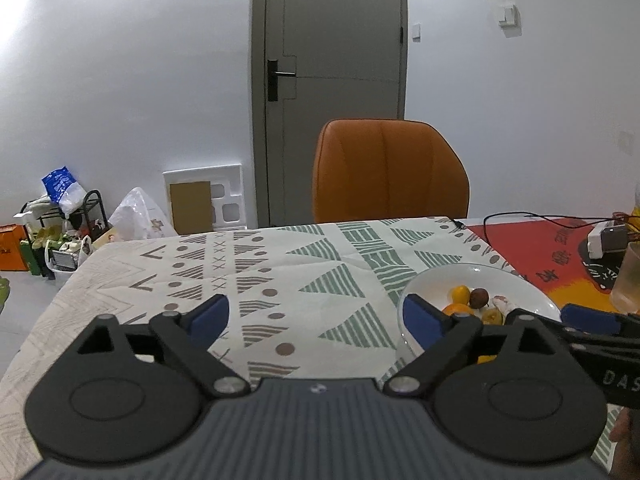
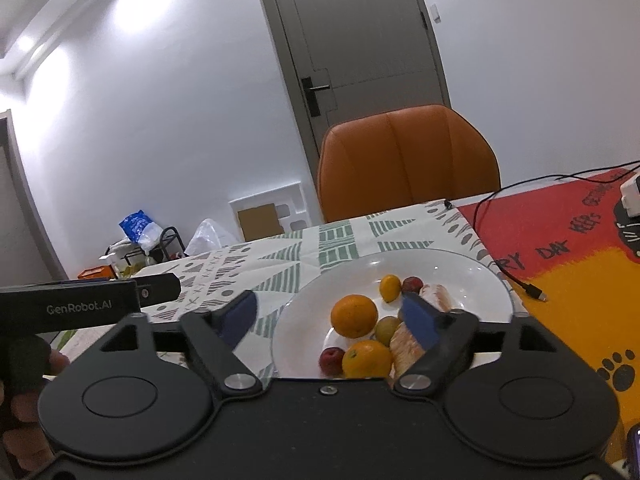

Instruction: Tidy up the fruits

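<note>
A white plate [image 2: 460, 268] on the patterned tablecloth holds several fruits: a large orange [image 2: 354, 315], a second orange [image 2: 366, 358], a small yellow fruit [image 2: 390, 287], two dark red plums [image 2: 412, 283], a greenish-yellow fruit [image 2: 387, 329] and pale pinkish pieces [image 2: 438, 295]. My right gripper [image 2: 332, 320] is open and empty, just above the plate's near side. My left gripper [image 1: 316, 314] is open and empty over bare cloth, left of the plate [image 1: 532, 300]. The fruits [image 1: 460, 294] show beside its right finger.
An orange chair [image 1: 390, 170] stands at the table's far edge. A red and orange mat [image 2: 580, 248] lies right of the plate with a black cable [image 2: 520, 282] and a white adapter [image 1: 604, 240]. A glass [image 1: 628, 280] stands at the right. Bags clutter the floor [image 1: 52, 232].
</note>
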